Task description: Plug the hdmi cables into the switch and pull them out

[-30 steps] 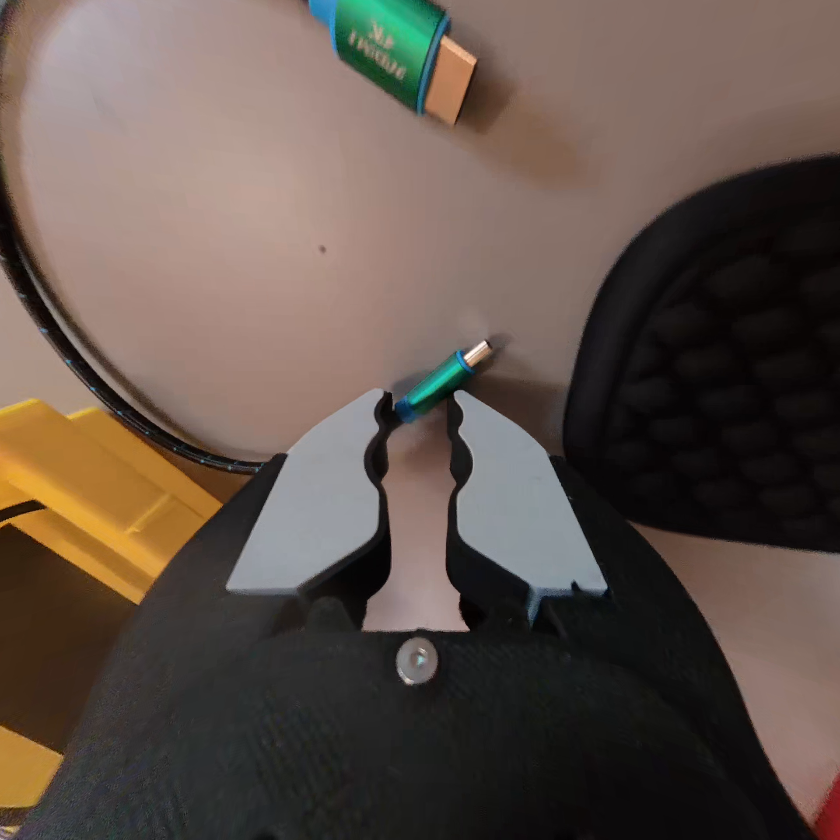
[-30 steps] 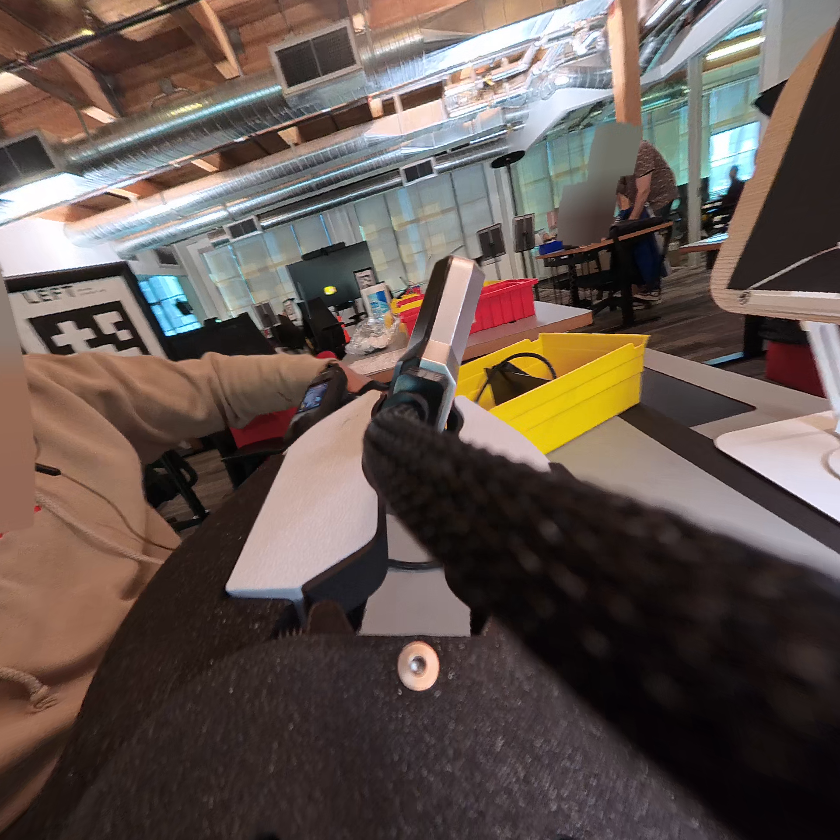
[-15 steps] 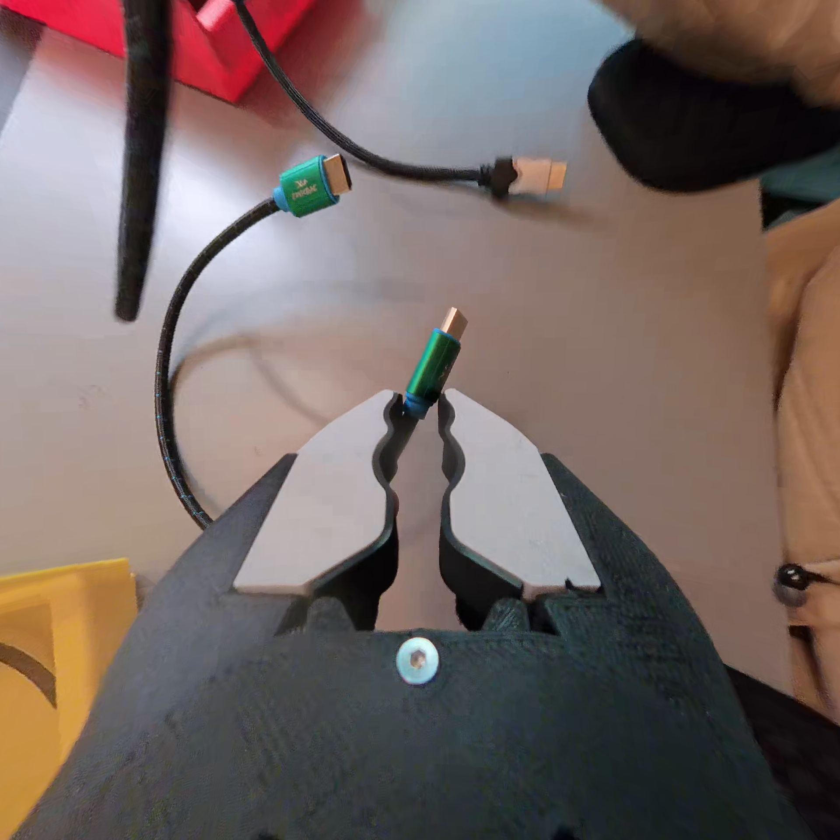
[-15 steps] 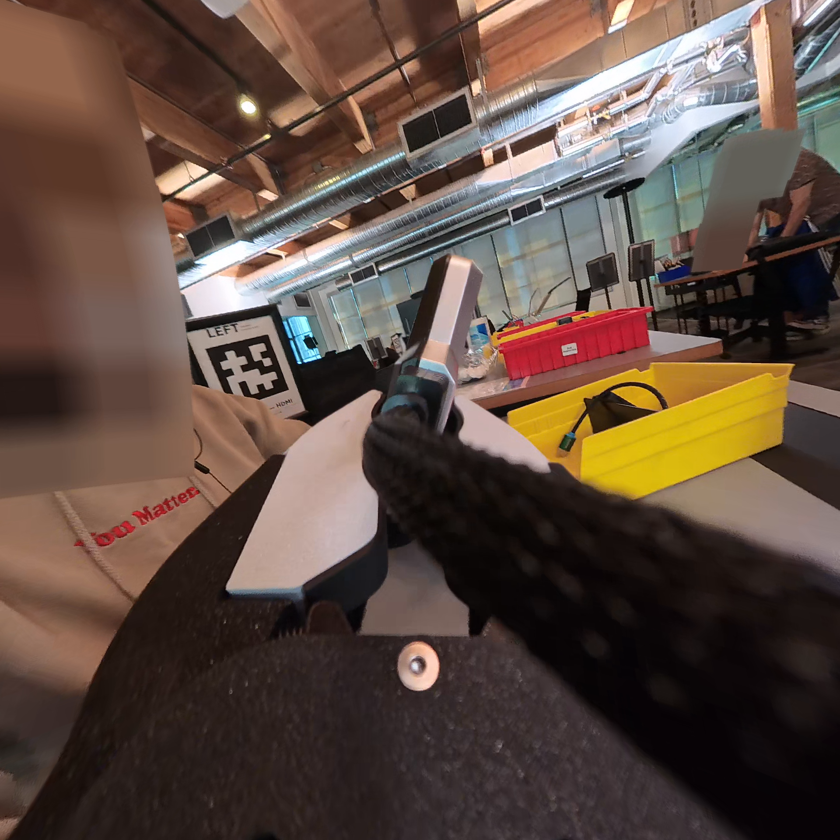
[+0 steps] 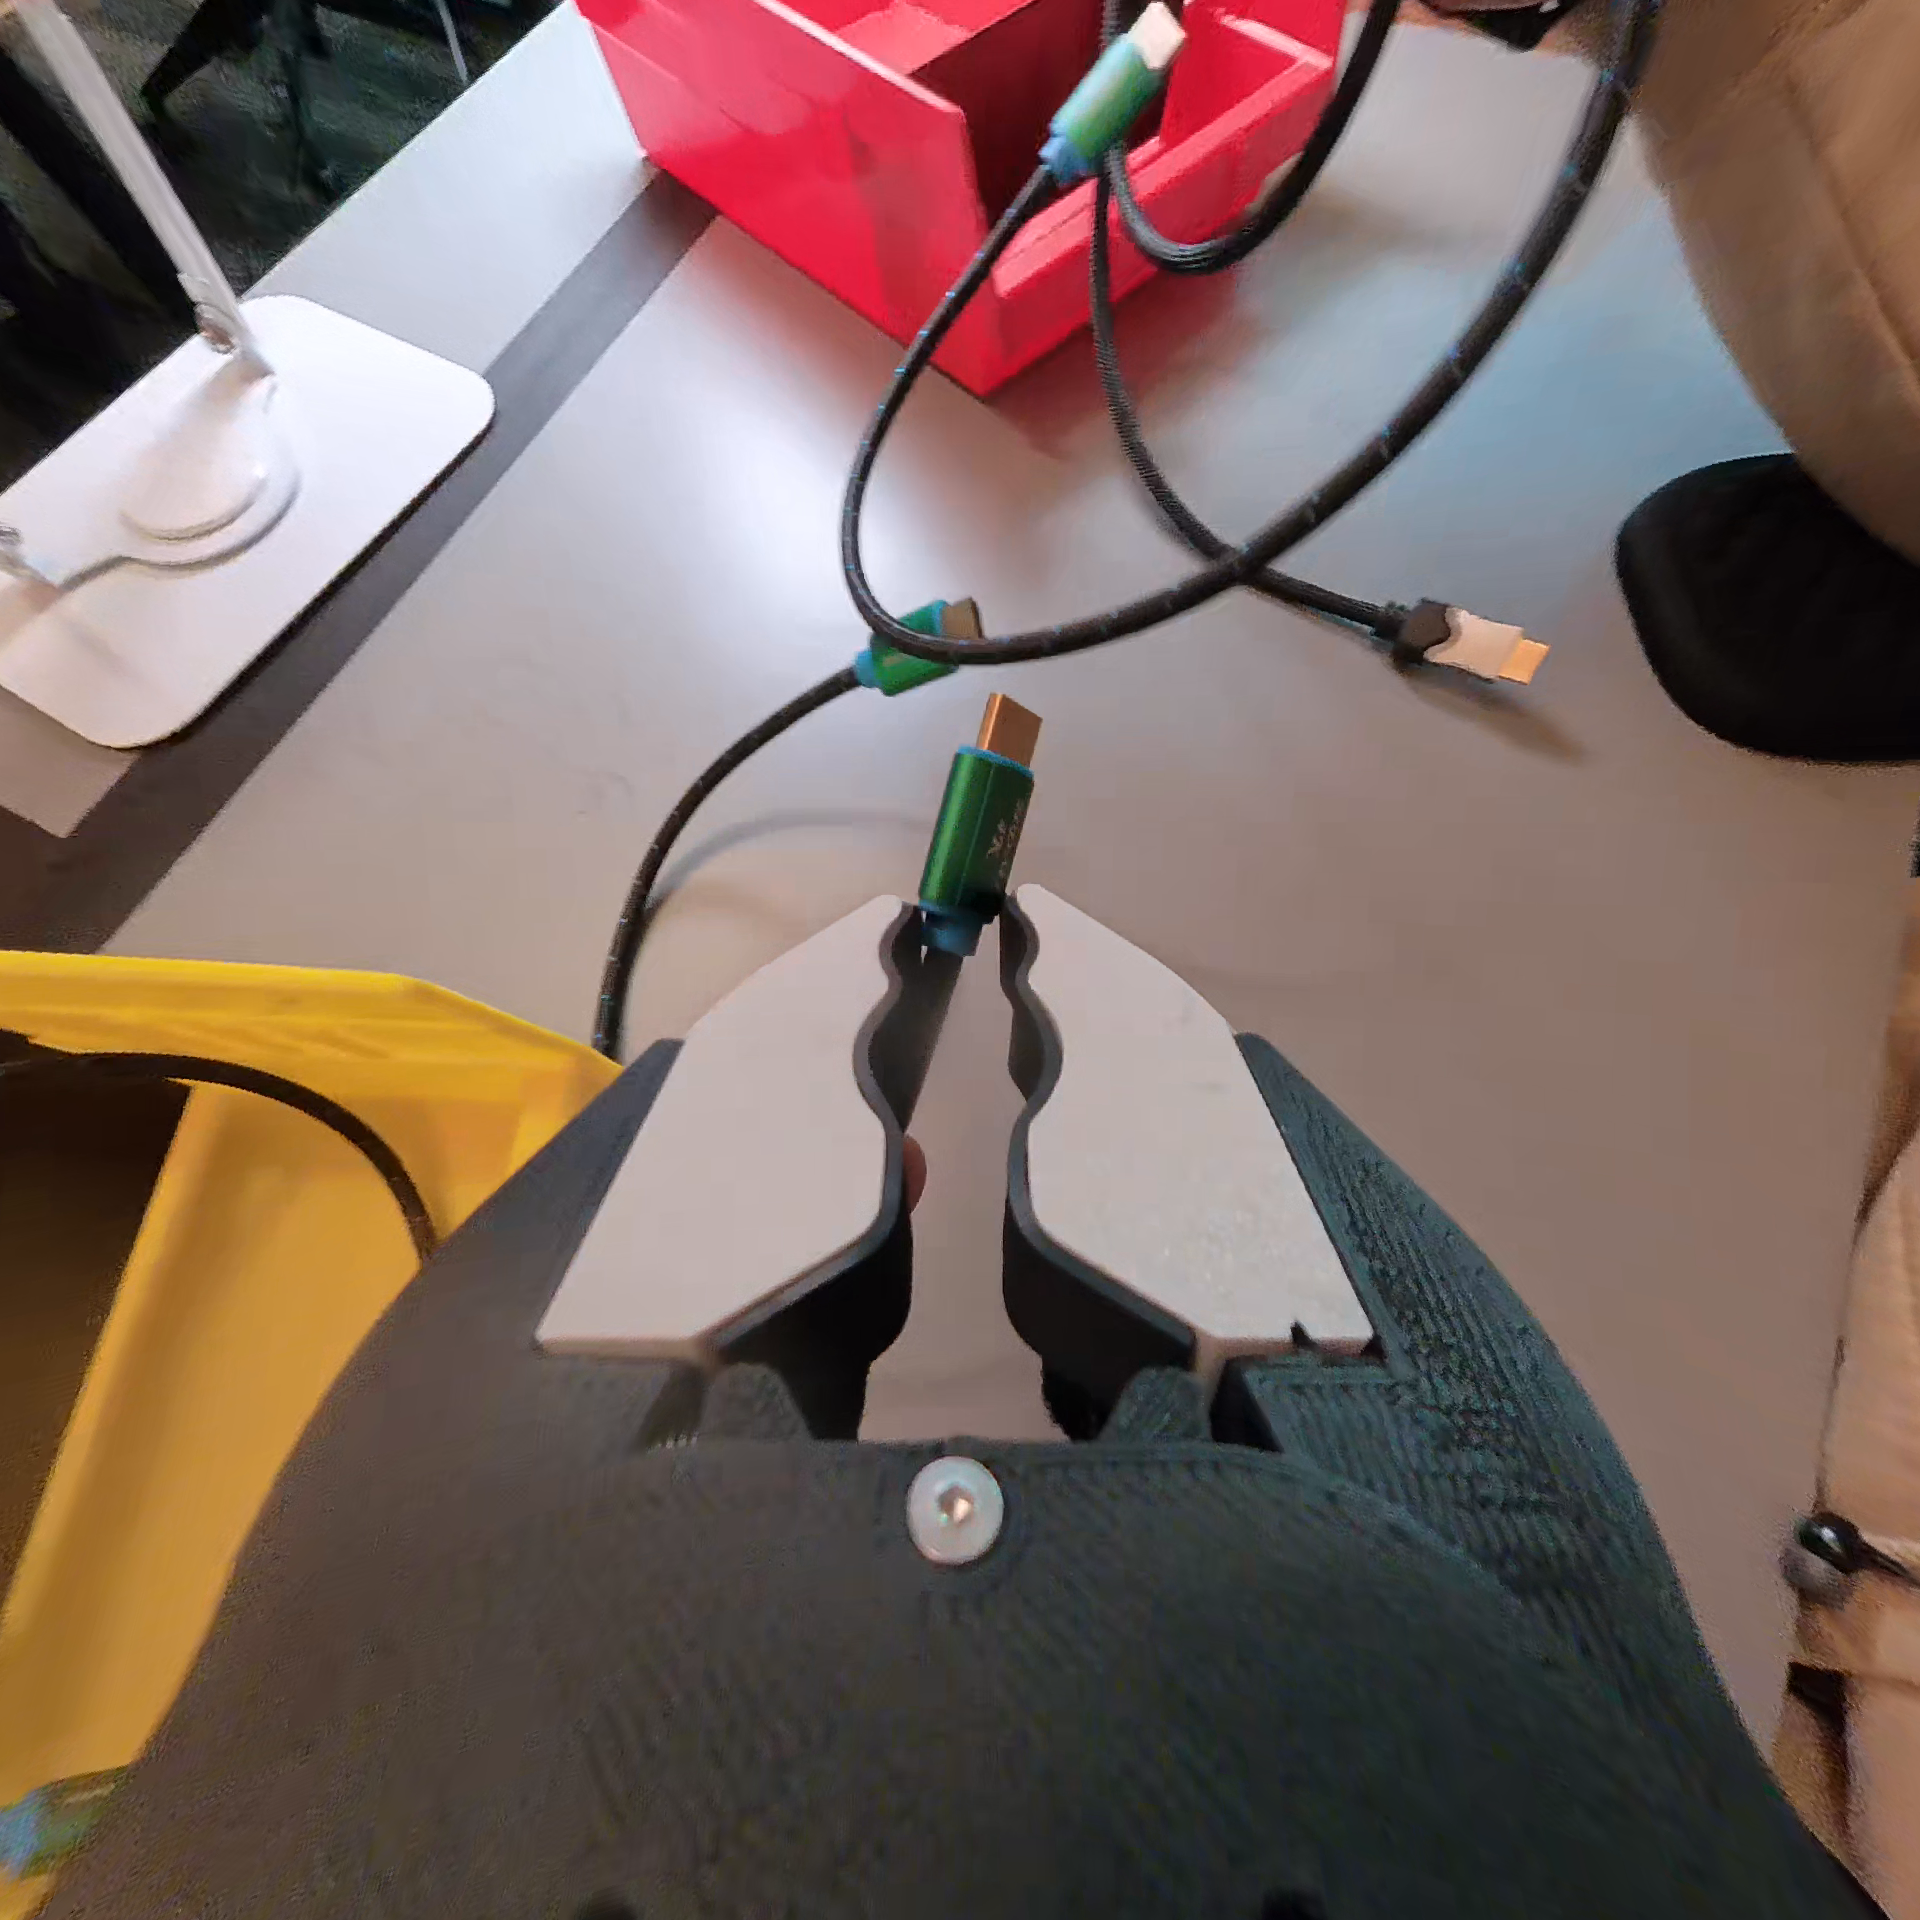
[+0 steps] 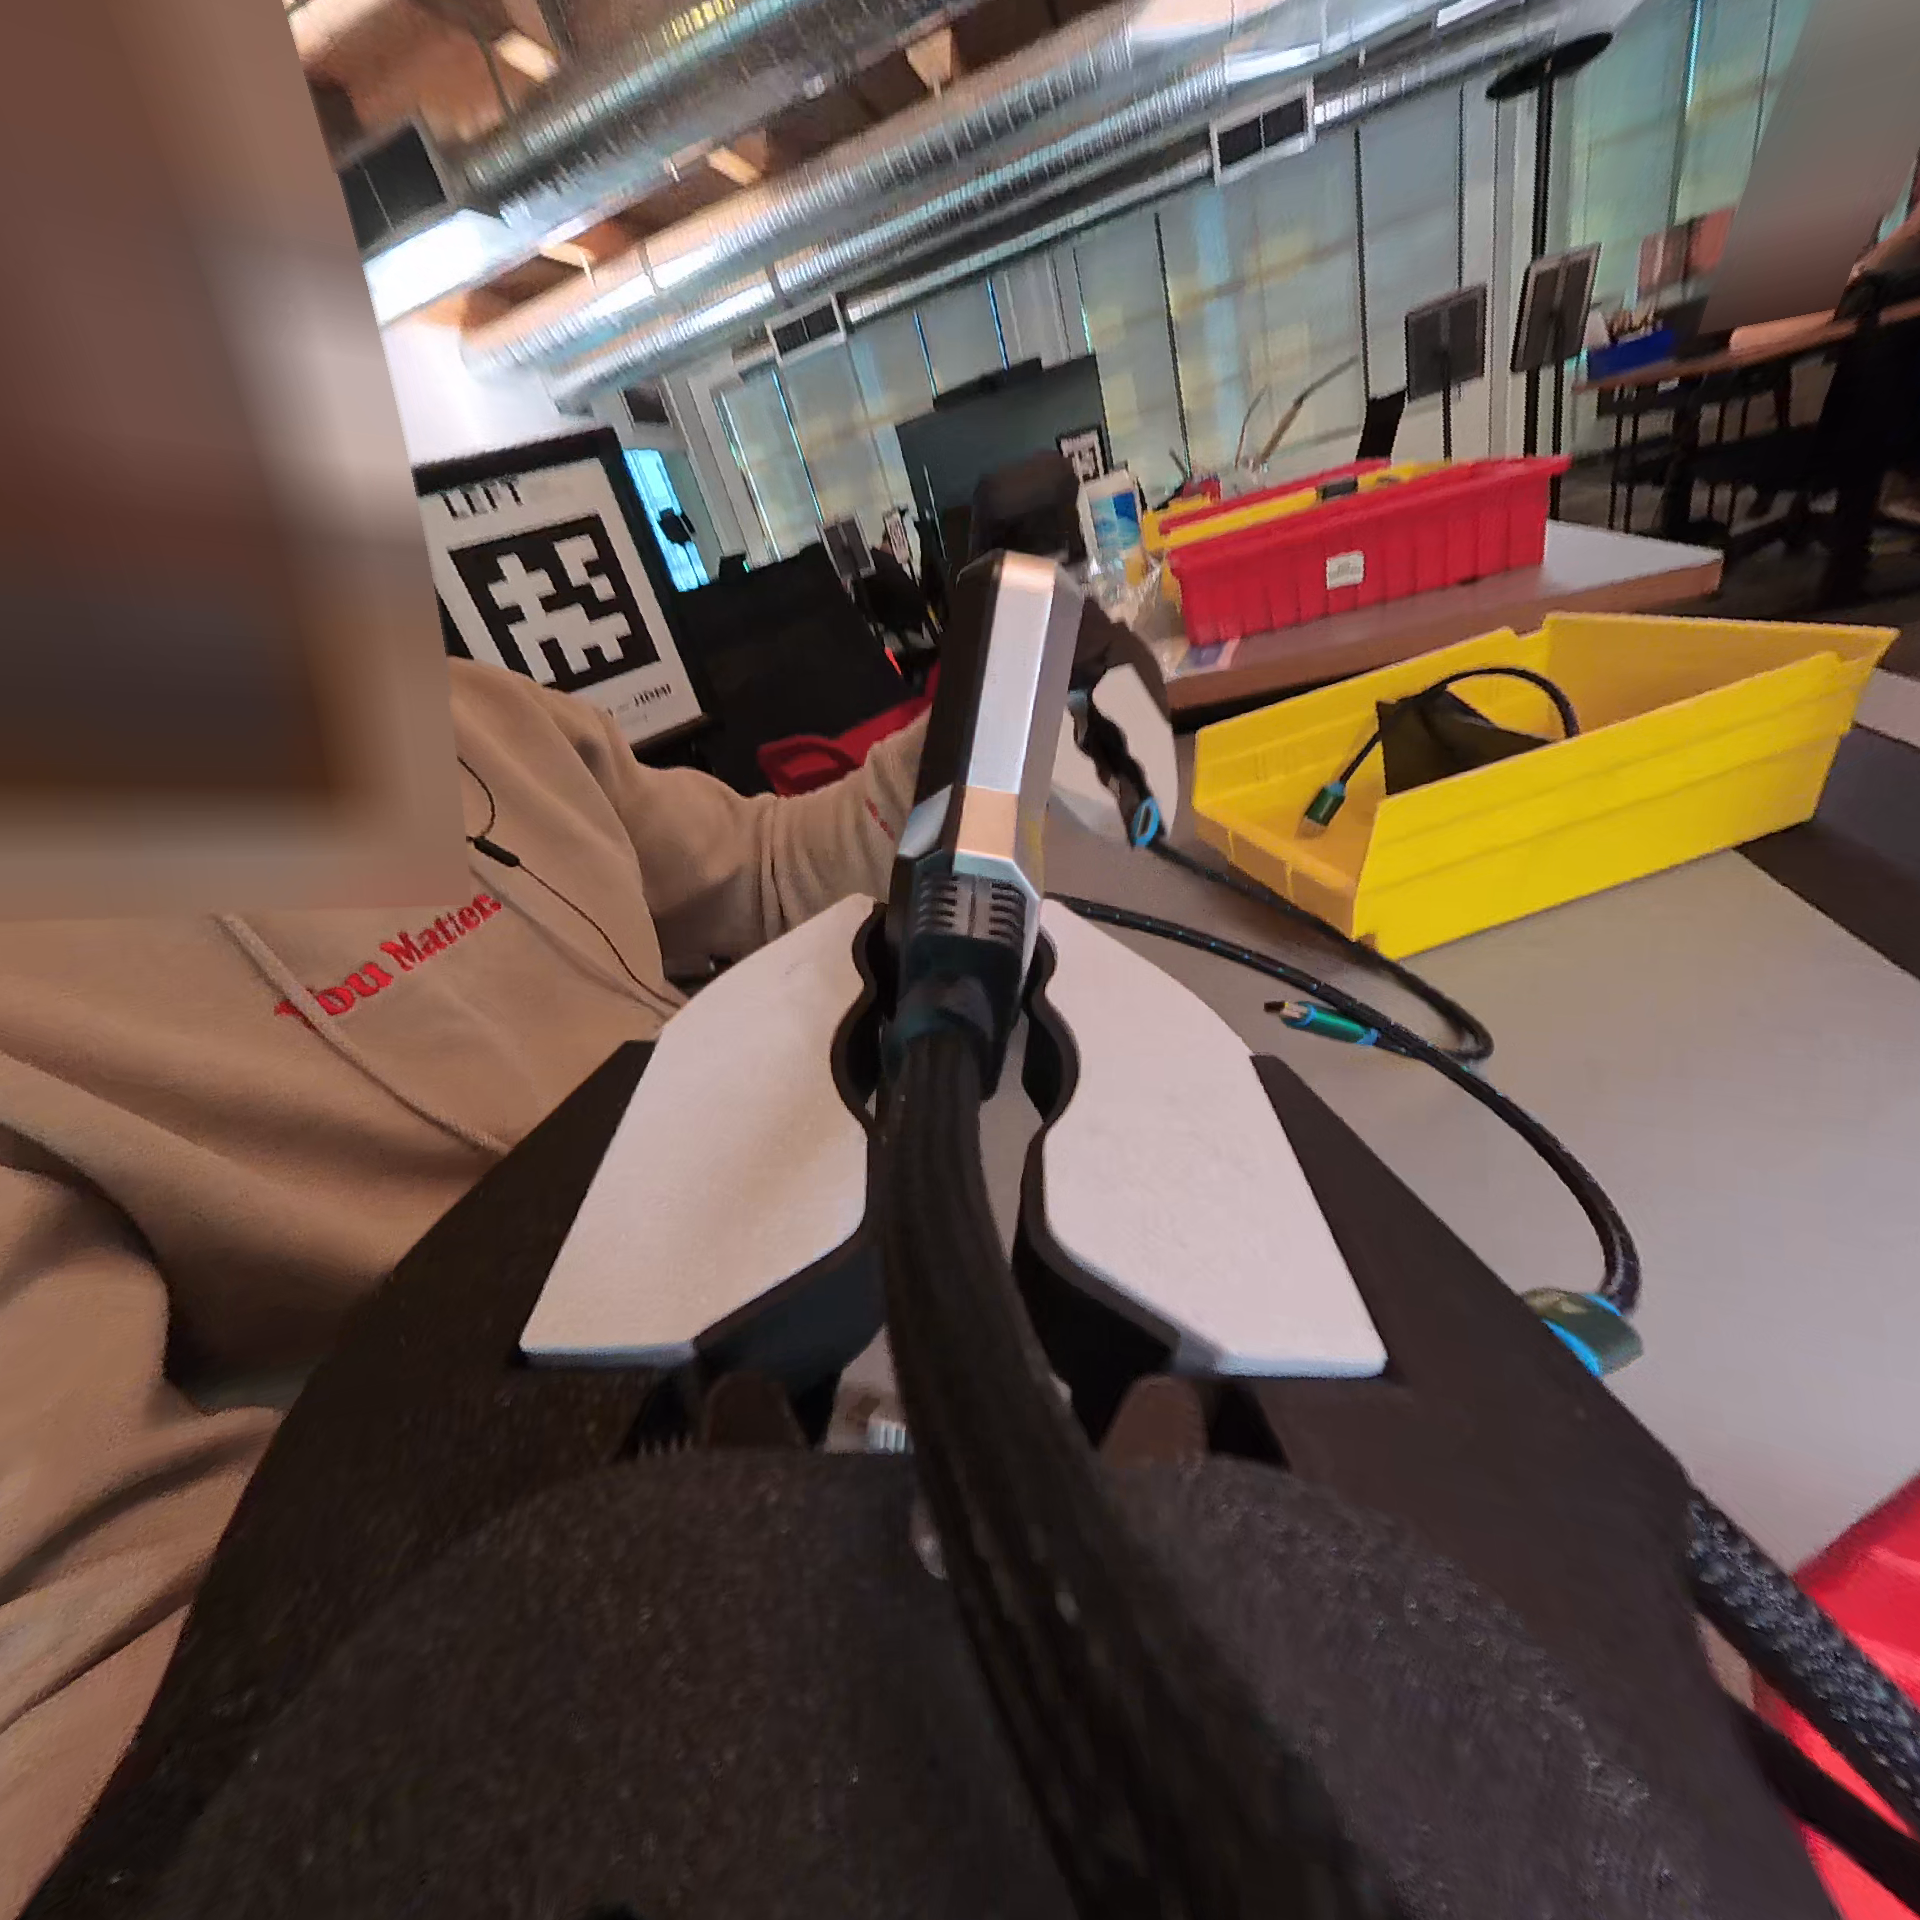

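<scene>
Left tongs are clamped on the collar of a green plug, w/ most of the body and its gold tip sticking out past the tips, tilted a bit right; grip that far back could let the plug pivot when pushed at a port, so it may skew or slip. Right tongs are pinched on the base of the switch, which stands up in the air w/ a thick cable trailing from its near end back over the tool; that cable's weight could twist the switch in the grip. No port face is visible from either view, so alignment can't be judged; both pieces are held in mid-air w/ no support, so a hard push may shove the switch back.

Just beyond the held plug, a second green plug lies on the counter under a looping braided cable; a white plug lies to the right; these loops could snag. Yellow bin sits near left, red bin farther back w/ another plug hanging over it; white stand base far left.
</scene>
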The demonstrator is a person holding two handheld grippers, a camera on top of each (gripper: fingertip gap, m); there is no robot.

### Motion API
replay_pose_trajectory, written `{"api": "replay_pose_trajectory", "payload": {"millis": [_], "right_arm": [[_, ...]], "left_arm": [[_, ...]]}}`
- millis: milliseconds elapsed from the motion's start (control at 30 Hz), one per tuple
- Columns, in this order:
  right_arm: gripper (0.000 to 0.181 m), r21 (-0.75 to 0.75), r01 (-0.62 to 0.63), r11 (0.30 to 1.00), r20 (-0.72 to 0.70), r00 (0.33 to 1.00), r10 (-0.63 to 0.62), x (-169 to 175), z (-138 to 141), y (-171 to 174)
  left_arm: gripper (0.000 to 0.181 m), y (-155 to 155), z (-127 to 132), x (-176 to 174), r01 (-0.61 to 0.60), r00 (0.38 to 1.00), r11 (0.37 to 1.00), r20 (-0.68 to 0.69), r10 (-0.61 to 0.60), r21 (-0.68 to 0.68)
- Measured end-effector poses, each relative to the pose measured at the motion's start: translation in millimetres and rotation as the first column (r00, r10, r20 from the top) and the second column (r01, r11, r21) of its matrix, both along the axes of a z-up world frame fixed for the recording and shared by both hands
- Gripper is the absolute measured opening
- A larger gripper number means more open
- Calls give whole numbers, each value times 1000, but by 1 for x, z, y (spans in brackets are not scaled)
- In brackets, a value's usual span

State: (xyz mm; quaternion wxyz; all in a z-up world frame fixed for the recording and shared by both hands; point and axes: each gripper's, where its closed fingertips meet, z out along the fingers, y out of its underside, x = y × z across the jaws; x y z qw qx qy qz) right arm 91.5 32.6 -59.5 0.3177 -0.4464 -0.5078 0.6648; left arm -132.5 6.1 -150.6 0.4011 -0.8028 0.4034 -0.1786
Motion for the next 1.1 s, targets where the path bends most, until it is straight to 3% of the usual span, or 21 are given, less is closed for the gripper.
{"api": "replay_pose_trajectory", "payload": {"millis": [233, 367, 467, 733, 900, 1100], "right_arm": [[23, 51, 20, 999, 155, 988, -28, 1, -19, -2], [23, 57, -35, 998, 18, 999, 34, 20, 6, -13], [23, 76, -33, 997, 9, 999, 32, 27, 11, -18], [24, 39, -59, 998, 131, 990, 53, -38, -15, -14], [24, -47, -28, 999, 58, 998, 30, -72, -15, 1], [23, -135, 15, 991, -8, 1000, -16, -84, -7, 12]], "left_arm": [[15, 29, 22, 18, 3, 1000, 1000, 25, -3, 0], [15, 57, 53, 15, -76, 982, 997, 174, 71, 24], [14, 66, 65, 16, -104, 971, 992, 221, 87, 68], [13, 35, 74, 53, 45, 998, 967, 32, -54, 251], [13, 26, 91, 70, 119, 993, 936, -27, -117, 331], [13, 27, 88, 80, 210, 977, 909, -102, -186, 360]]}}
